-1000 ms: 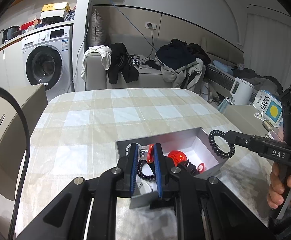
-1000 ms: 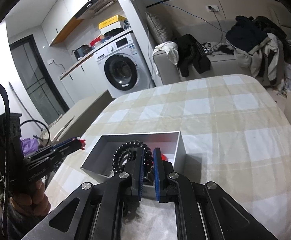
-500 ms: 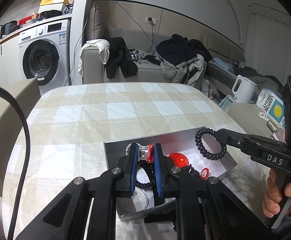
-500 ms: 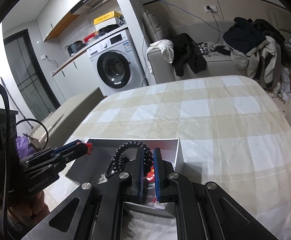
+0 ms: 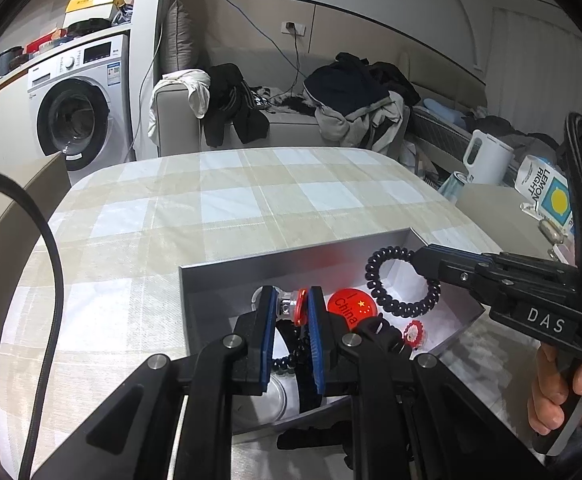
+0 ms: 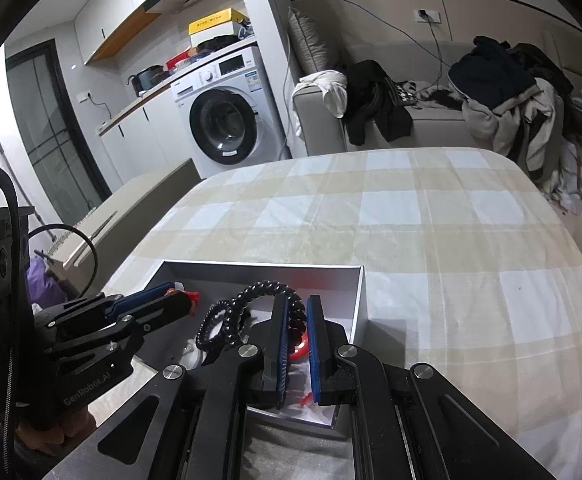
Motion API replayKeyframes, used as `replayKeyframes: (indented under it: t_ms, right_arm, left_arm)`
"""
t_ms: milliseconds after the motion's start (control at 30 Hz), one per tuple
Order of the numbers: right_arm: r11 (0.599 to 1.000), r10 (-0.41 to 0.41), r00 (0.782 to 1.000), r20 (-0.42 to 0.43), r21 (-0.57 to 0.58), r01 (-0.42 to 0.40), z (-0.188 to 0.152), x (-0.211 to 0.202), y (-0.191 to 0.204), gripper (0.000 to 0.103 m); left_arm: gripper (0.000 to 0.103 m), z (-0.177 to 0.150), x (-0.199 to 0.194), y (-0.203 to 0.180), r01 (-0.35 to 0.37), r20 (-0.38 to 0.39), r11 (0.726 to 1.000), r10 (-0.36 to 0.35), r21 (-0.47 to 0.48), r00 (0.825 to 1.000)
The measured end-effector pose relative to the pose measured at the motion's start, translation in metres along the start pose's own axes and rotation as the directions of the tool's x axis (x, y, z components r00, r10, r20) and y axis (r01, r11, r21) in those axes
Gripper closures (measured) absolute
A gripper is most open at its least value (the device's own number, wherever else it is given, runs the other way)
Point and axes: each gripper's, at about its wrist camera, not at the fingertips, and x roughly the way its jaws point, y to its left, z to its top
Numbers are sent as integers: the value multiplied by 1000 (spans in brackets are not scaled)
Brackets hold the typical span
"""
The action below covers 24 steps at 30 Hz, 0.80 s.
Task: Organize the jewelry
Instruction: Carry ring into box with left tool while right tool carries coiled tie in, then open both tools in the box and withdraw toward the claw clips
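Black coiled hair tie (image 5: 403,282) hangs clamped in the right claw (image 6: 295,322) above the grey box (image 5: 195,284) on the counter (image 6: 431,240), the left claw (image 5: 290,308) pinches a red trinket (image 5: 297,307); both look due for release inside.

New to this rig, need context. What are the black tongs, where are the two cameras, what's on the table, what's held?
No robot: a person holds two hand grippers, each carrying a fisheye camera looking along its fingers. On the checked tablecloth sits an open grey box of trinkets, including a round red badge. The left gripper pinches a small red-and-clear clip; the right gripper grips a black spiral hair tie. Both hover over the box.
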Motion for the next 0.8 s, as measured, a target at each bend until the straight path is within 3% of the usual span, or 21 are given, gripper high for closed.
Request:
replayKeyframes:
  t_ms: [567, 800]
  right_arm:
    - [999, -26, 999, -25, -31, 25, -4, 8, 6, 95]
    - [999, -1, 999, -46, -39, -1, -7, 9, 9, 92]
  left_arm:
    - [92, -4, 8, -4, -9, -23, 1000, 9, 17, 1000]
    - [92, -5, 5, -3, 6, -28, 1000, -6, 9, 1000]
